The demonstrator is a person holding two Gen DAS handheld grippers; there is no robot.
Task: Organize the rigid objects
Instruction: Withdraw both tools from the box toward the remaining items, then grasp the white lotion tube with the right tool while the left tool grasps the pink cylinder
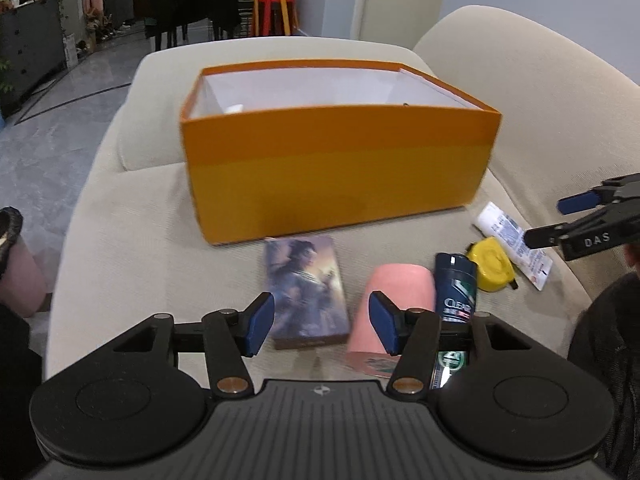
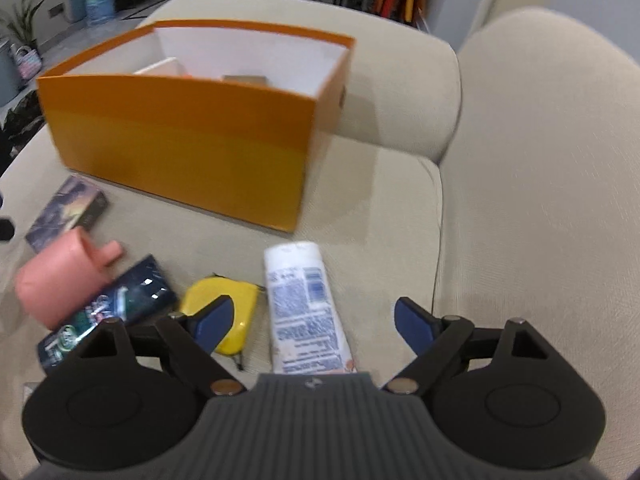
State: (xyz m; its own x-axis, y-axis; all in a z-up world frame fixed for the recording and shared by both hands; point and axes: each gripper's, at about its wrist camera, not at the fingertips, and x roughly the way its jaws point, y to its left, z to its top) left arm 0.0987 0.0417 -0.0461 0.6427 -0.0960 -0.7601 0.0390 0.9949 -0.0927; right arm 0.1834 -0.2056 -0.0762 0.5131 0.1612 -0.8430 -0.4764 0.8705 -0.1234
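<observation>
Both grippers (image 1: 322,322) (image 2: 316,324) agape over clutter before orange box (image 1: 340,168)

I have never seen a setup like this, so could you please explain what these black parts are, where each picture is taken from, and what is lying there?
The black parts are hand-held grippers, one in each of a person's hands, each carrying a camera that looks along its two blue-padded fingers. One picture is from the left gripper, the other from the right gripper. Both are open and hold nothing. They hover over a beige sofa with an open orange box on it. In front of the box lie a card box, a pink cup, a dark bottle, a yellow tape measure and a white tube, which lies between the right gripper's fingers.
</observation>
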